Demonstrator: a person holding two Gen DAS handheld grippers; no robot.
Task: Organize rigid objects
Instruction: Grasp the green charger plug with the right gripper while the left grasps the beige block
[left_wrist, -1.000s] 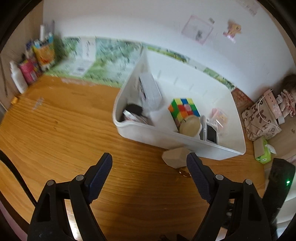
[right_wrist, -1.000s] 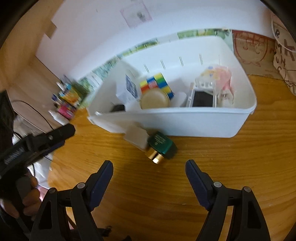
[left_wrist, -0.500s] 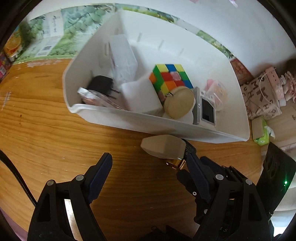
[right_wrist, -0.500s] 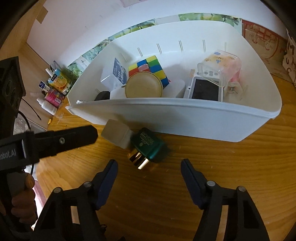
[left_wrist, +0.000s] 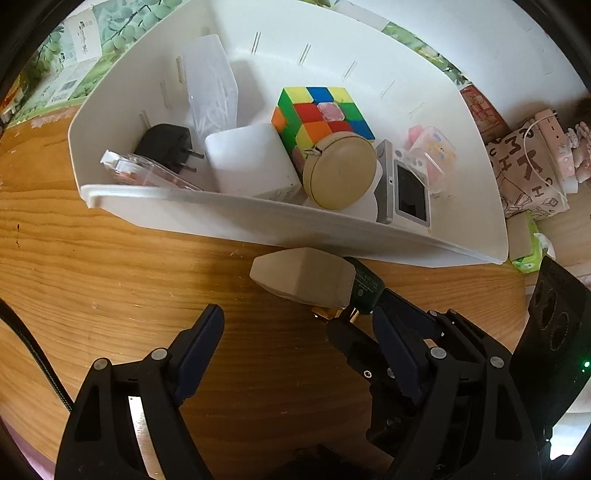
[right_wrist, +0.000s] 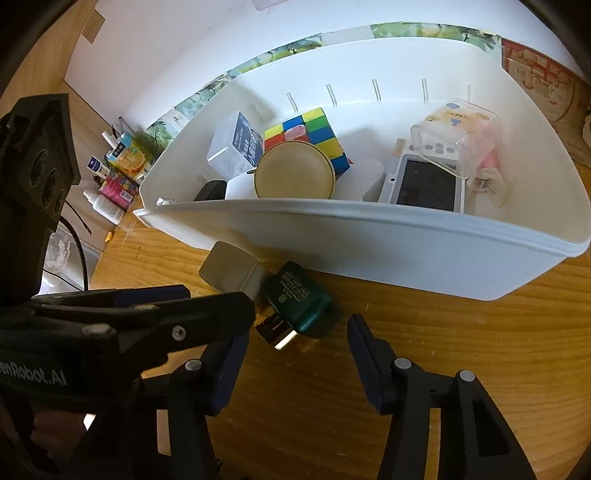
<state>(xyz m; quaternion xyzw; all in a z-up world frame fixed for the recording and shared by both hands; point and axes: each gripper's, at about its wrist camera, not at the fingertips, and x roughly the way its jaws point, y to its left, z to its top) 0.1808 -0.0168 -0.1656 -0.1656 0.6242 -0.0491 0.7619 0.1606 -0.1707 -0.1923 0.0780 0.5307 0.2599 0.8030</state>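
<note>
Green and gold, the bottle (right_wrist: 295, 302) lies on the counter (right_wrist: 461, 350) at frame centre between my right gripper (right_wrist: 295, 365), whose jaws have just been closing without touching it. My left gripper (left_wrist: 295, 332) hangs released beside the beige block (left_wrist: 306, 275).

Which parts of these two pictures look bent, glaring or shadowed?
Left wrist view: fisheye bows the white bin rim into a curve; corners go black. Right wrist view: glare flashes on the green bottle's gold cap; the bin throws a soft shadow onto the wooden table; the left gripper looms dark in the foreground.
</note>
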